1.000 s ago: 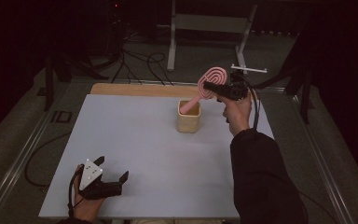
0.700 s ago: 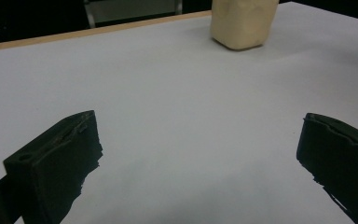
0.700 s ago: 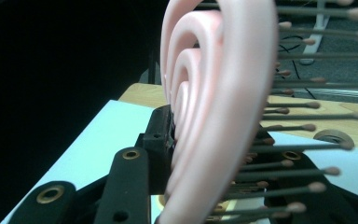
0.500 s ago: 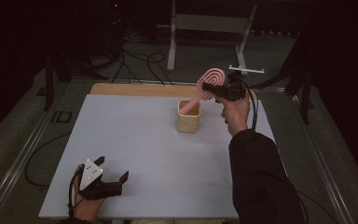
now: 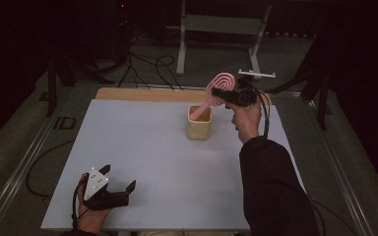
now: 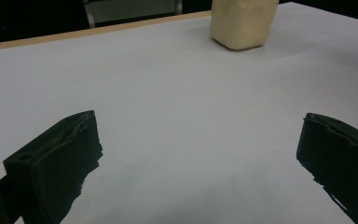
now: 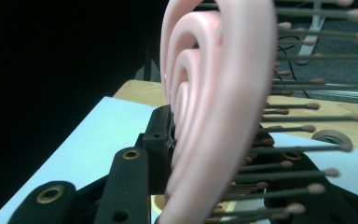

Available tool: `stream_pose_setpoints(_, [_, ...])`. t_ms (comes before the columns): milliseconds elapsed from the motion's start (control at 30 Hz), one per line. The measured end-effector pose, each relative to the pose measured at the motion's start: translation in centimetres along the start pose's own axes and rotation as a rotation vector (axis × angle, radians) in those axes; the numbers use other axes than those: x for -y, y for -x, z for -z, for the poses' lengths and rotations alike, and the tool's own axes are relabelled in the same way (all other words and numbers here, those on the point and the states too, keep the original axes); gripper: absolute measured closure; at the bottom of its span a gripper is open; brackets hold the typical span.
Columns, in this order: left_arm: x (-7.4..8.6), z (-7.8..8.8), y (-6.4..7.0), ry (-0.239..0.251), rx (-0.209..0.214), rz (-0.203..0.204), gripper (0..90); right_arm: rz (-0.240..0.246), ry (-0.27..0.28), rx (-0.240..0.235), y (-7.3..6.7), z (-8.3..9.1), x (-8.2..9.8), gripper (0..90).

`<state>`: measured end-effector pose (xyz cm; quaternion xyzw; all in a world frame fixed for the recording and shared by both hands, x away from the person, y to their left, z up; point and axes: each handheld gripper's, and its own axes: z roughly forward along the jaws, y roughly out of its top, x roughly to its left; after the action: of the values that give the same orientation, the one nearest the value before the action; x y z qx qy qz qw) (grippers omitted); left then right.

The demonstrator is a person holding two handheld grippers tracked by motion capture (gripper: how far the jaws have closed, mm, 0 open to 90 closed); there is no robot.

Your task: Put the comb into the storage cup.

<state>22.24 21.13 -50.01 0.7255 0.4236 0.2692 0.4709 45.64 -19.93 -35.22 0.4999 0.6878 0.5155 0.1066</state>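
Two grippers – right gripper [image 5: 222,93] raised, clamping hairbrush [image 5: 220,87]

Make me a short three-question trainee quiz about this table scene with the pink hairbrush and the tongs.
1. True or false: the left tongs hold the pink hairbrush.
2. Where does the brush's handle point? A) into the beige cup B) flat along the table C) toward the left tongs
3. Fill in: the left tongs' jaws stand ____ over bare table.

Key:
1. False; the right tongs are shut on the brush's round head.
2. A
3. open
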Motion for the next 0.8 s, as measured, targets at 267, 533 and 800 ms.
stream_pose_setpoints(267, [0.00, 0.01, 0.00, -0.001, -0.001, 0.001, 0.0, 0.008, -0.007, 0.006, -0.05, -0.26, 0.23, 63.3])
stream_pose_setpoints(533, [-0.01, 0.00, 0.01, -0.003, 0.000, -0.001, 0.0, 0.015, -0.018, 0.013, -0.15, -0.55, 0.44, 63.3])
stream_pose_setpoints(800, [0.00, 0.00, 0.02, -0.001, 0.001, -0.001, 0.0, 0.018, -0.022, 0.019, -0.15, -0.80, 0.59, 63.2])
